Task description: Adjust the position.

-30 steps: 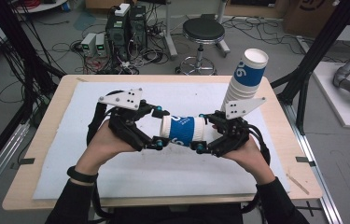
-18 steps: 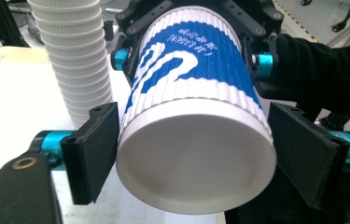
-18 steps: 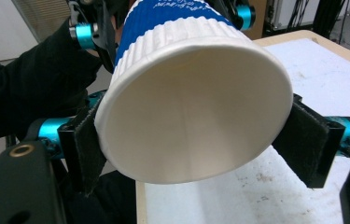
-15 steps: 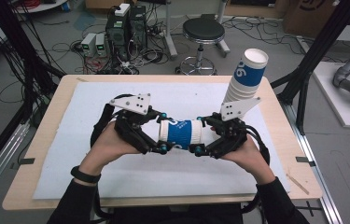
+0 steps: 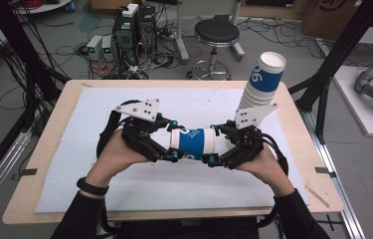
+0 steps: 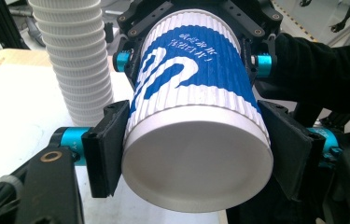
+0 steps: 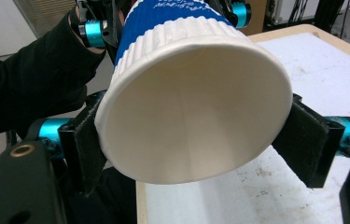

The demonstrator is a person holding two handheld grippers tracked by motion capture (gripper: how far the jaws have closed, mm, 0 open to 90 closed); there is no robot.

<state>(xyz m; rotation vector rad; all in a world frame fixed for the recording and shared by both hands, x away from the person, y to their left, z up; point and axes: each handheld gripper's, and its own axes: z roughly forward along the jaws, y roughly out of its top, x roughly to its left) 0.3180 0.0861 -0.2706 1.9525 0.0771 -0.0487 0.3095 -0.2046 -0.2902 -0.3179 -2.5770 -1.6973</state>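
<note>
Blue-and-white paper cup (image 5: 195,143) clamped between left gripper (image 5: 166,149) and right gripper (image 5: 214,145), cup stack (image 5: 262,82) just behind.

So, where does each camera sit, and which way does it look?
High view: above the person's side, looking forward and down at the table; forearms, left gripper, right gripper.
Left gripper view: along its jaws at the cup, cup stack beyond.
Right gripper view: into the cup's mouth.
All share the cup.

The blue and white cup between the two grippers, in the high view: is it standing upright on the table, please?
No, the cup lies on its side in the air, clamped at one end by the left gripper and at the other by the right gripper.
</note>
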